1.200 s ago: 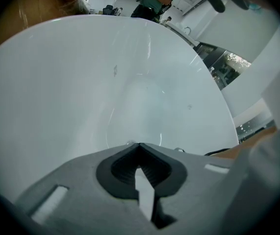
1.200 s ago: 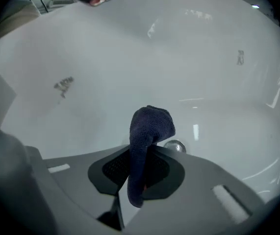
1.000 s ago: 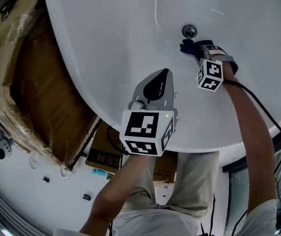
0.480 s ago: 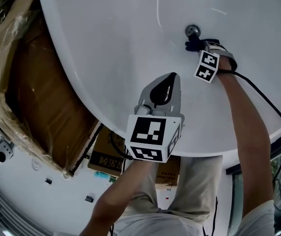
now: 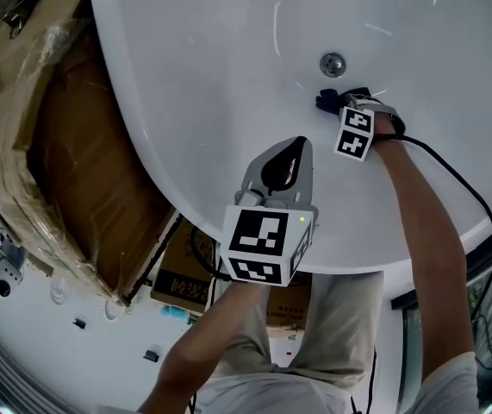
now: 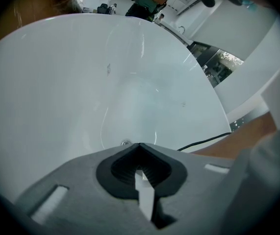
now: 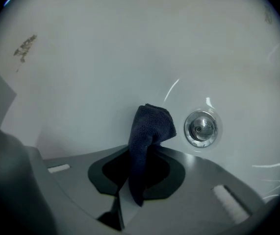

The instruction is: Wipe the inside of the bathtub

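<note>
Precariously, right gripper pinches a dark cloth beside the drain, where friction could tug it free; left gripper closed, empty.

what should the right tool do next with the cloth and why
Probably drag the cloth sideways across the floor of the tub, pressed down. The right tool is shut on the cloth, whose free end sits beside the drain, and a smudge shows further up the wall.
</note>
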